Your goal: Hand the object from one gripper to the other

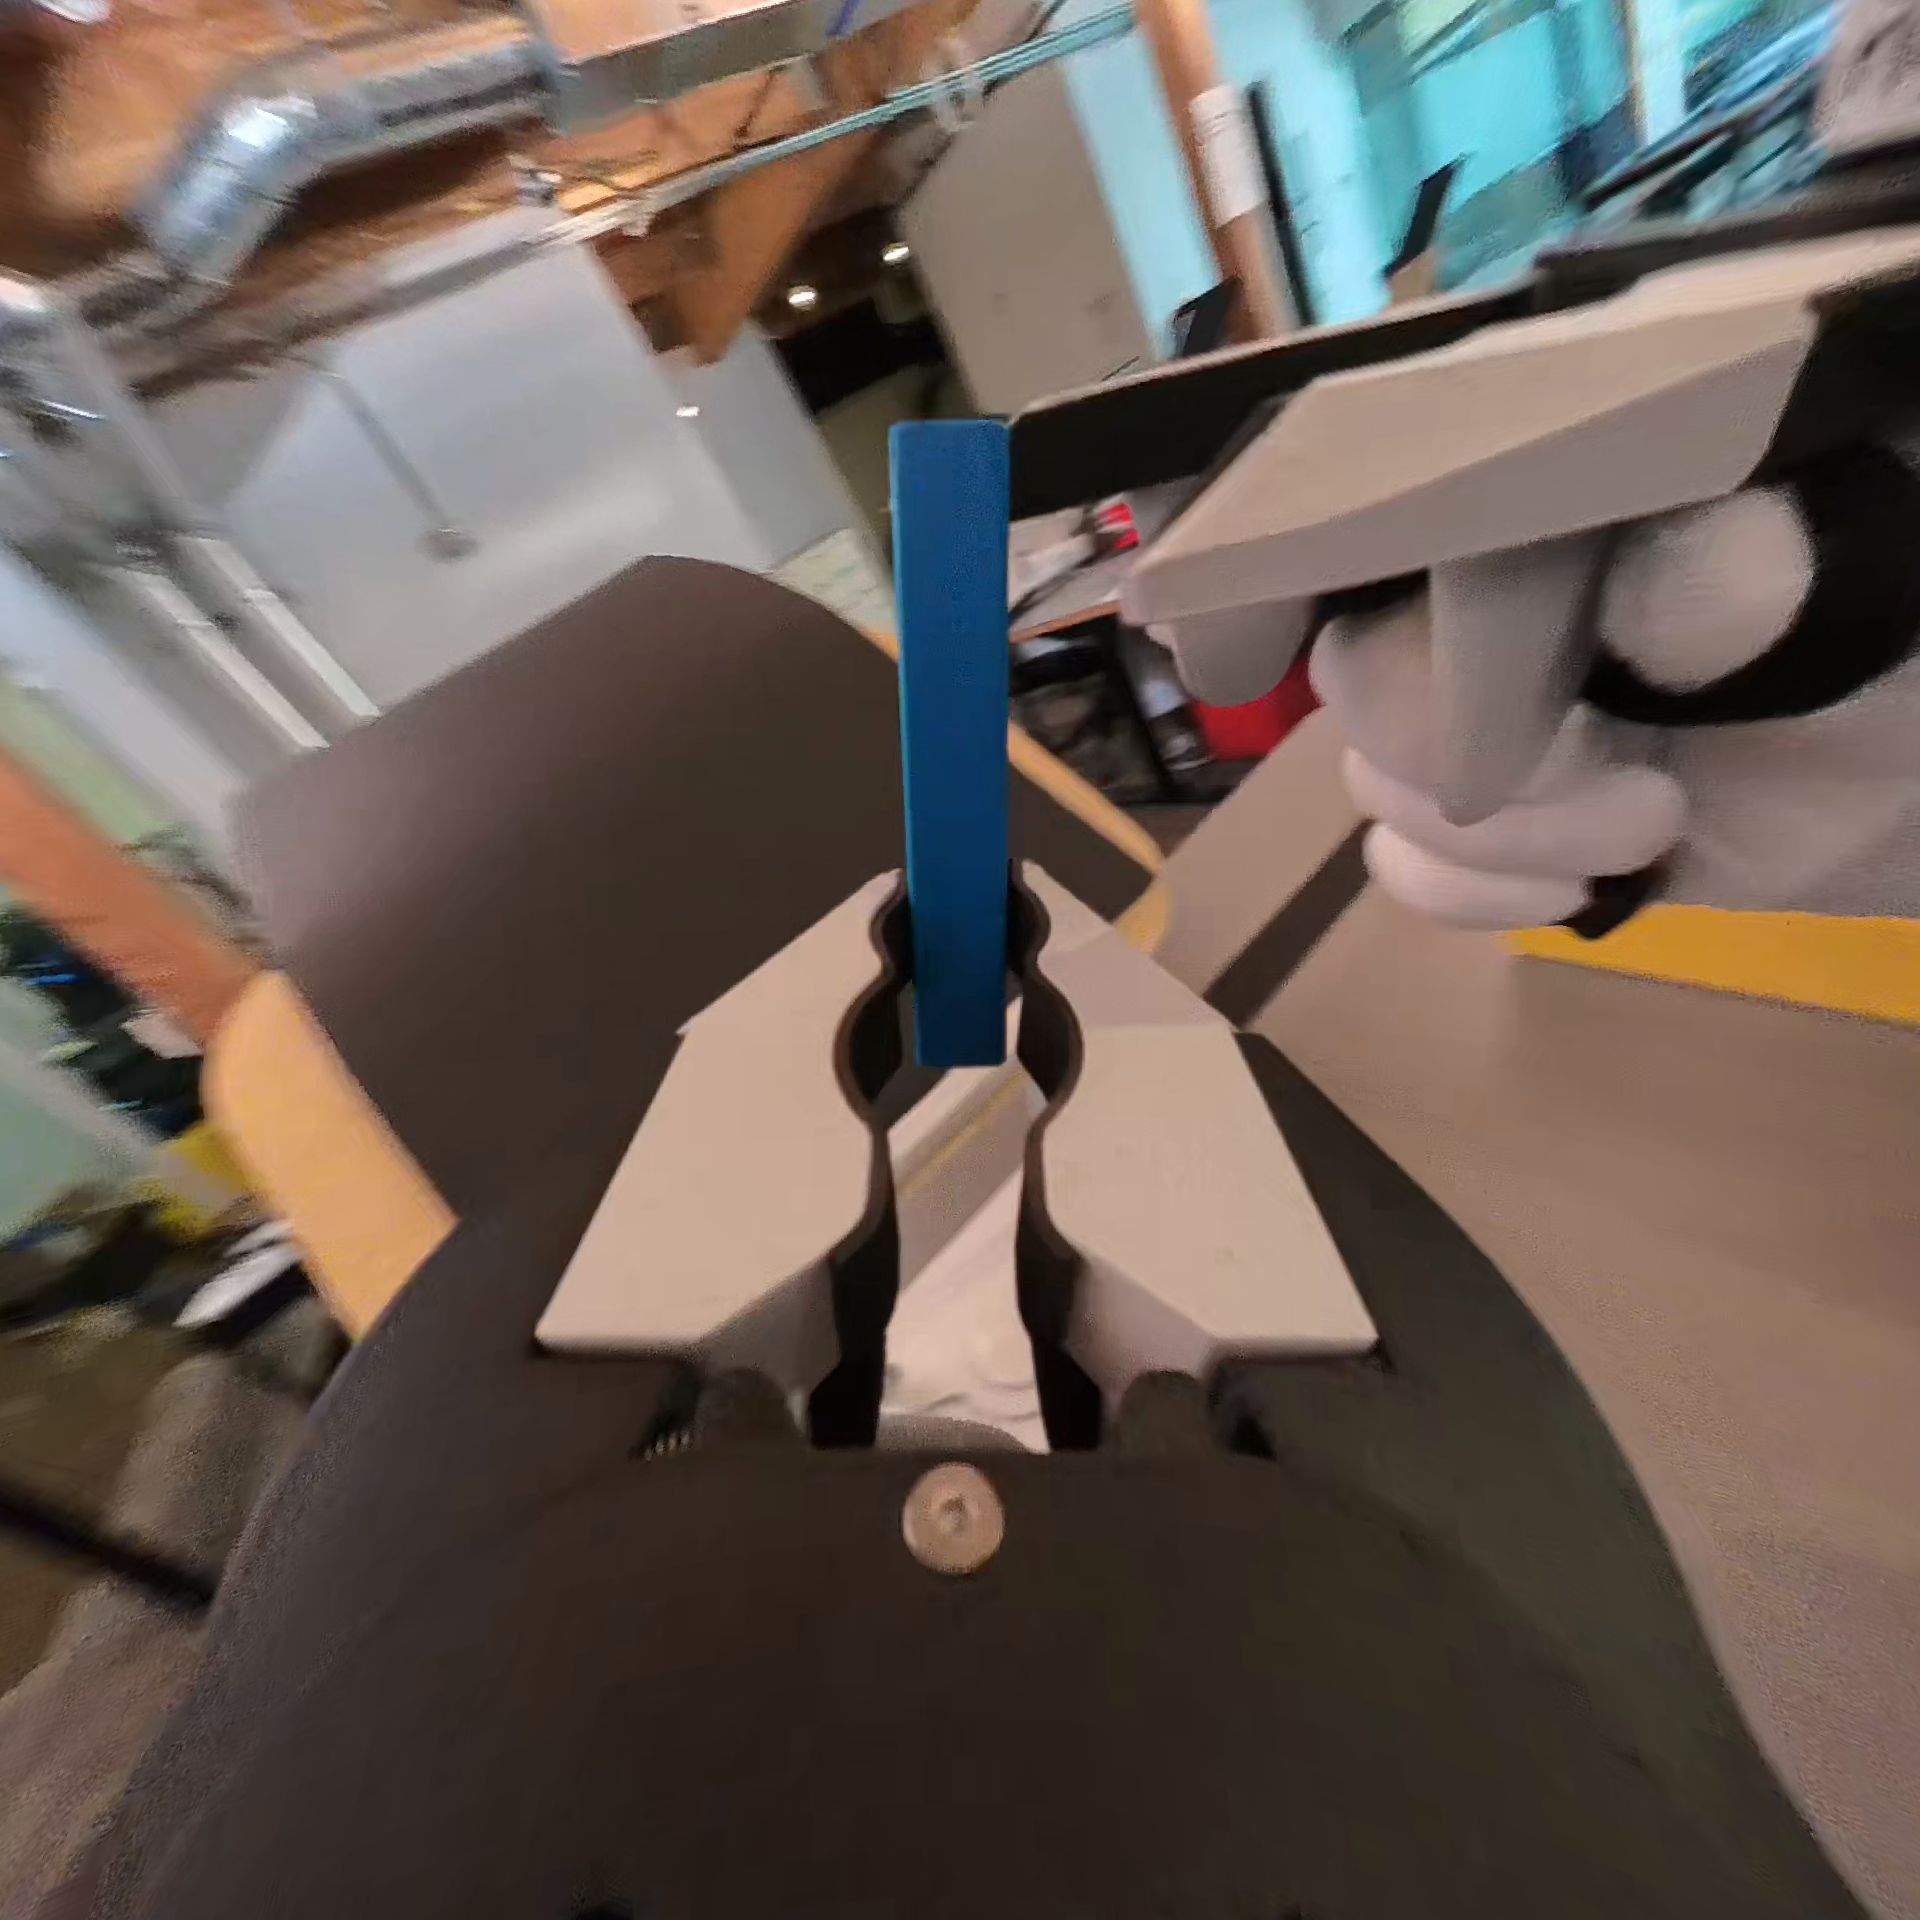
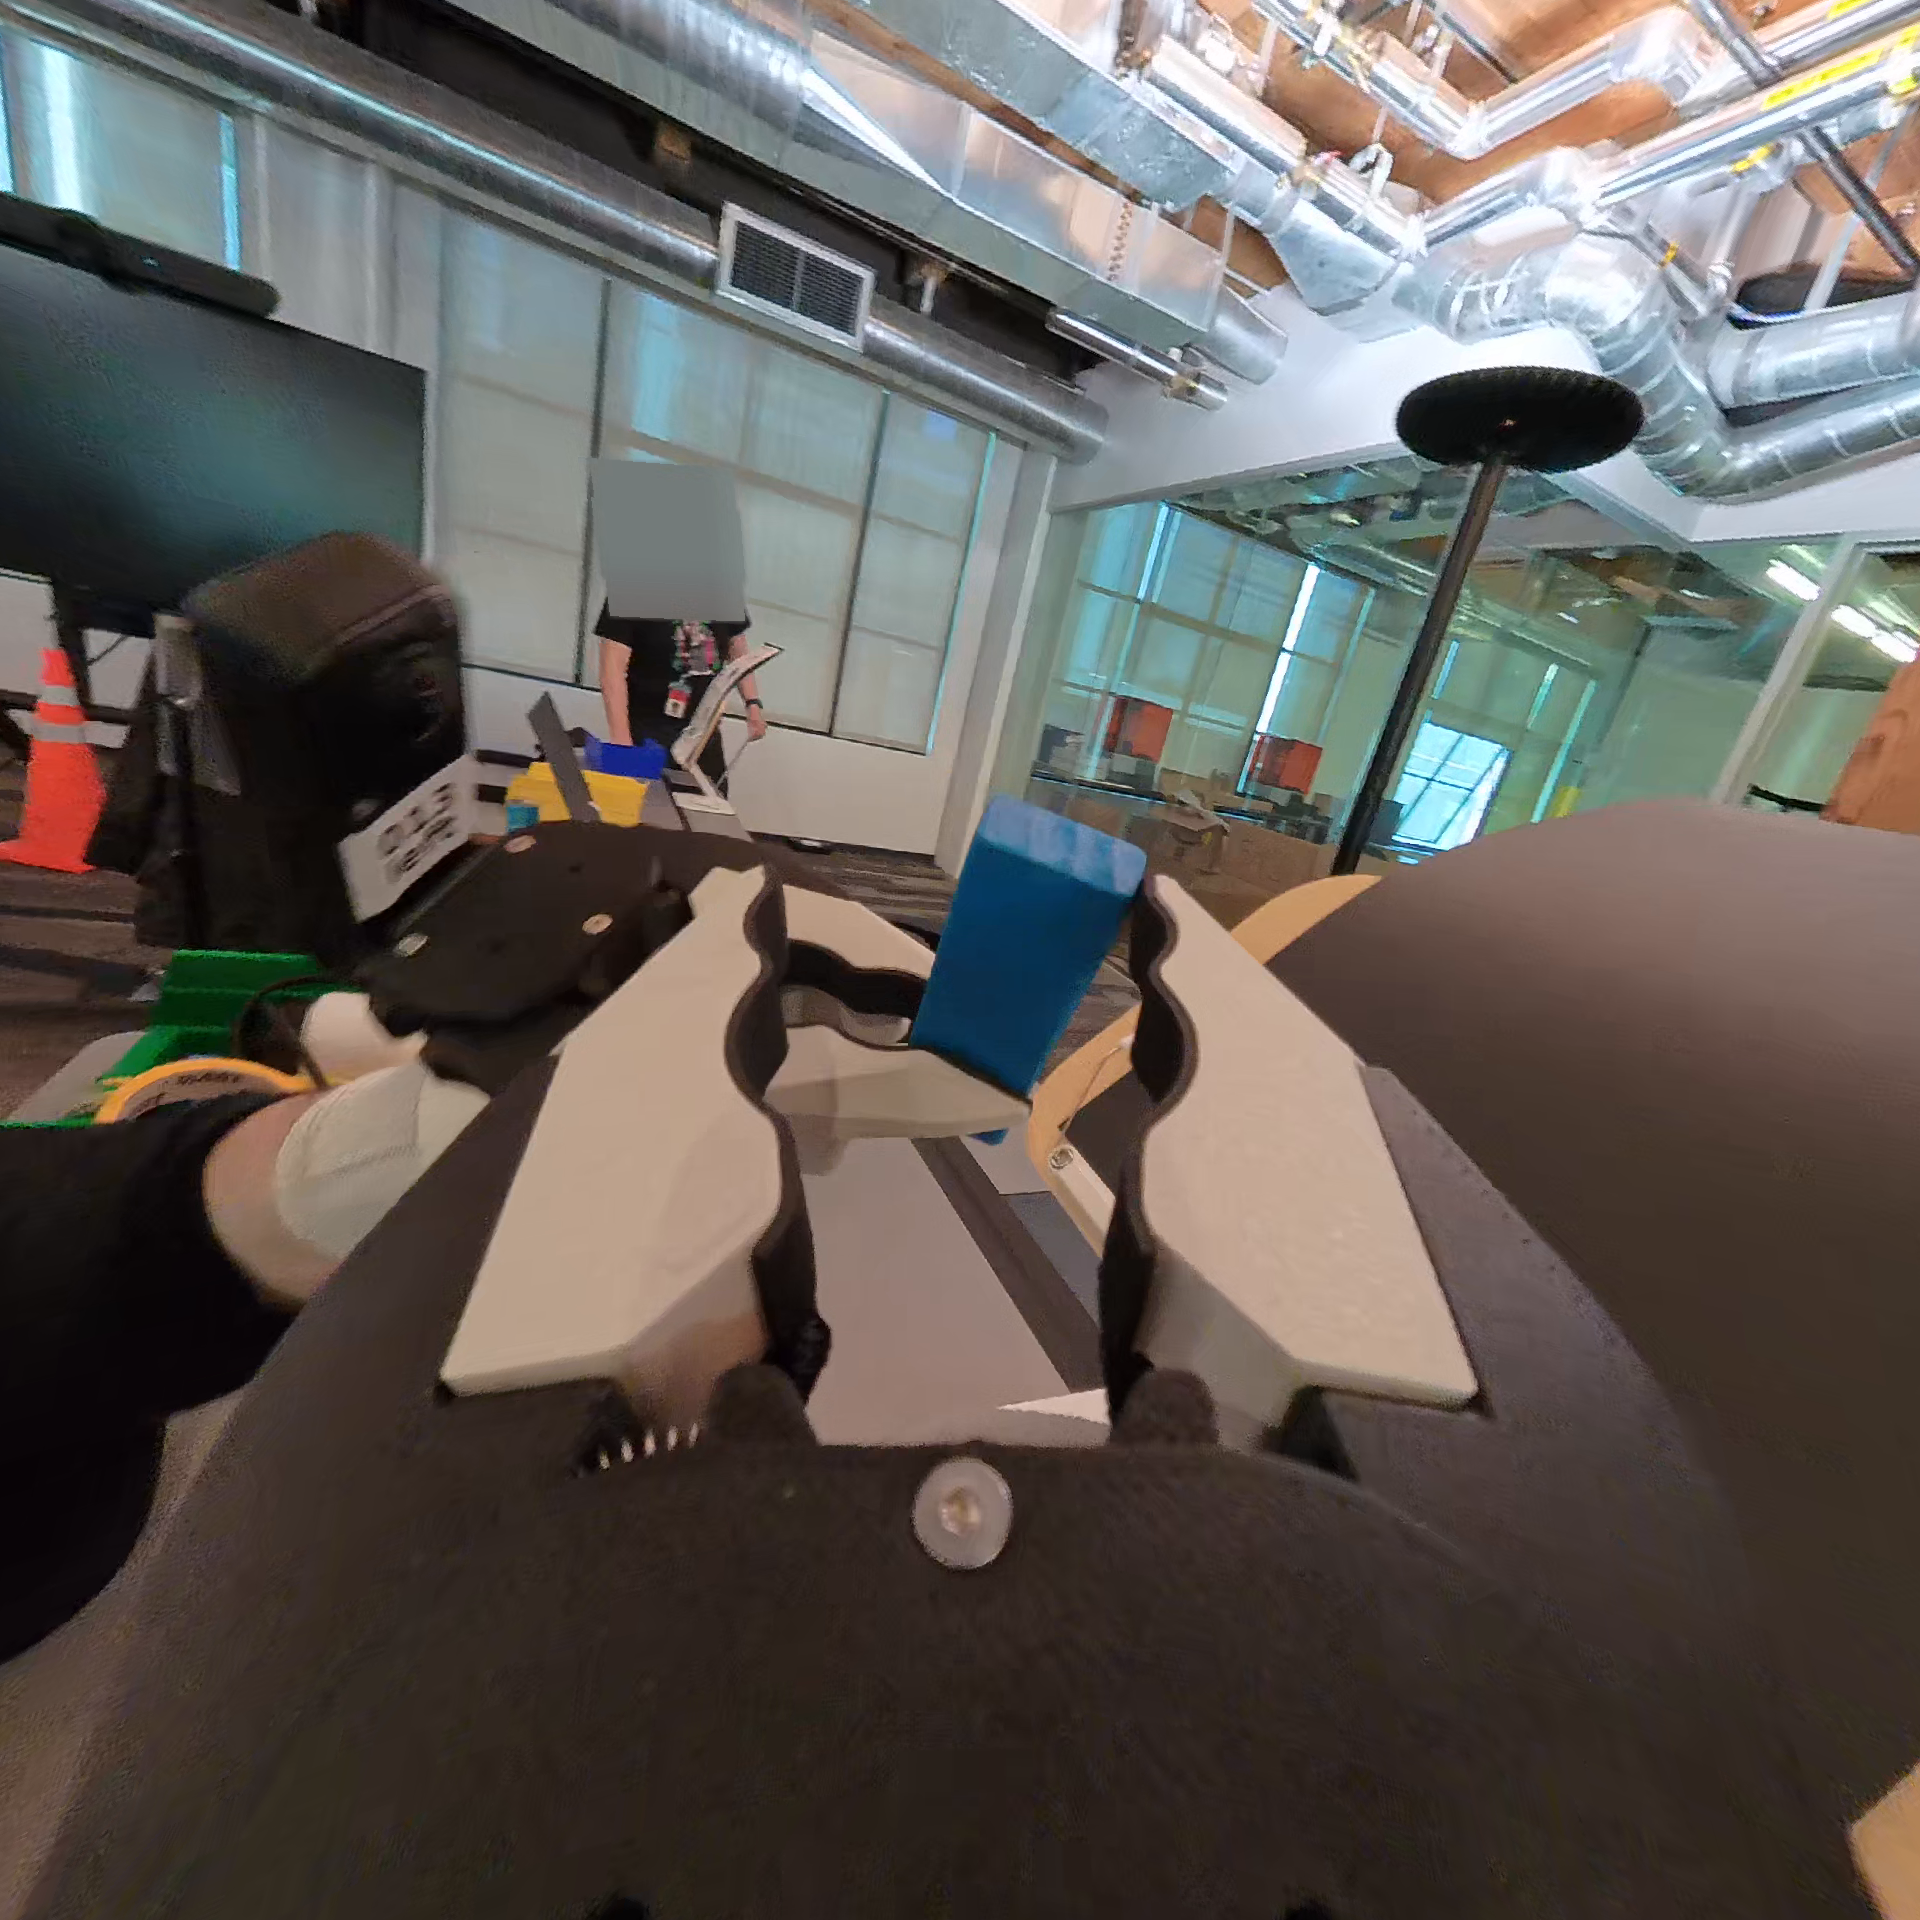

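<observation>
A blue rectangular block (image 1: pixel 951 727) stands upright in the air. My left gripper (image 1: pixel 956 894) is shut on its lower end. My right gripper (image 1: pixel 1070 520), held by a white-gloved hand (image 1: pixel 1507 831), reaches in from the right at the block's top. In the right wrist view my right gripper (image 2: pixel 951 888) is open around the block (image 2: pixel 1029 956). The block rests against the right finger (image 2: pixel 1247 1091), with a gap to the left finger. The left gripper (image 2: pixel 914 1023) comes in from the left and holds the block from below.
A dark chair back (image 1: pixel 520 831) stands close behind the block, also in the right wrist view (image 2: pixel 1610 1039). A grey table (image 1: pixel 1558 1143) lies below. Farther off are a person (image 2: pixel 675 675), an orange cone (image 2: pixel 57 769), coloured bins (image 2: pixel 592 790) and a black pole (image 2: pixel 1423 644). One gripper's finger ends stand about 6 centimetres off the other's.
</observation>
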The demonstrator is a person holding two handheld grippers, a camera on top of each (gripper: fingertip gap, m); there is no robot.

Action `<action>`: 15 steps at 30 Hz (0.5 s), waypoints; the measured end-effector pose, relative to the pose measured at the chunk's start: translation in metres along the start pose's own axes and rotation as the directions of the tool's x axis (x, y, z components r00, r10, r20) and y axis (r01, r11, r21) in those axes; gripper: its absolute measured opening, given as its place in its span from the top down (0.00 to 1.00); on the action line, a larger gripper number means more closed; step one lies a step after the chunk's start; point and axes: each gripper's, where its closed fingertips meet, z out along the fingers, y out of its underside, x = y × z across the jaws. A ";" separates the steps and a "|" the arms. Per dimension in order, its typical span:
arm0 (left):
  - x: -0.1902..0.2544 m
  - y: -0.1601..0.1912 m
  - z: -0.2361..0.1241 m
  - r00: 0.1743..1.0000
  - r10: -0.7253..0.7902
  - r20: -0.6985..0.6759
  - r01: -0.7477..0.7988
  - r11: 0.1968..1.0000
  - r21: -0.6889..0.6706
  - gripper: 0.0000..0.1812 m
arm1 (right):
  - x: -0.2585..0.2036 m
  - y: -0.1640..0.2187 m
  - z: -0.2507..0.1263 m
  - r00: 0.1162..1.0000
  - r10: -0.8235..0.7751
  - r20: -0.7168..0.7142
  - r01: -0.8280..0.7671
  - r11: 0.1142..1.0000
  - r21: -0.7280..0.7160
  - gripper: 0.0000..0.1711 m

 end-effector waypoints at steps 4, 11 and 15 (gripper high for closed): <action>-0.012 0.001 -0.001 0.965 0.173 0.199 -0.168 0.985 -0.040 0.92 | 0.005 0.008 0.010 0.997 0.055 -0.047 -0.055 0.998 -0.004 0.64; -0.007 0.000 0.000 0.944 0.201 0.263 -0.203 0.979 -0.021 0.91 | 0.013 0.013 0.014 0.987 0.123 -0.100 -0.117 0.991 0.058 0.81; -0.004 -0.001 0.001 0.952 0.189 0.239 -0.193 0.981 -0.007 0.92 | 0.013 0.012 0.011 0.990 0.122 -0.077 -0.118 0.991 0.056 0.81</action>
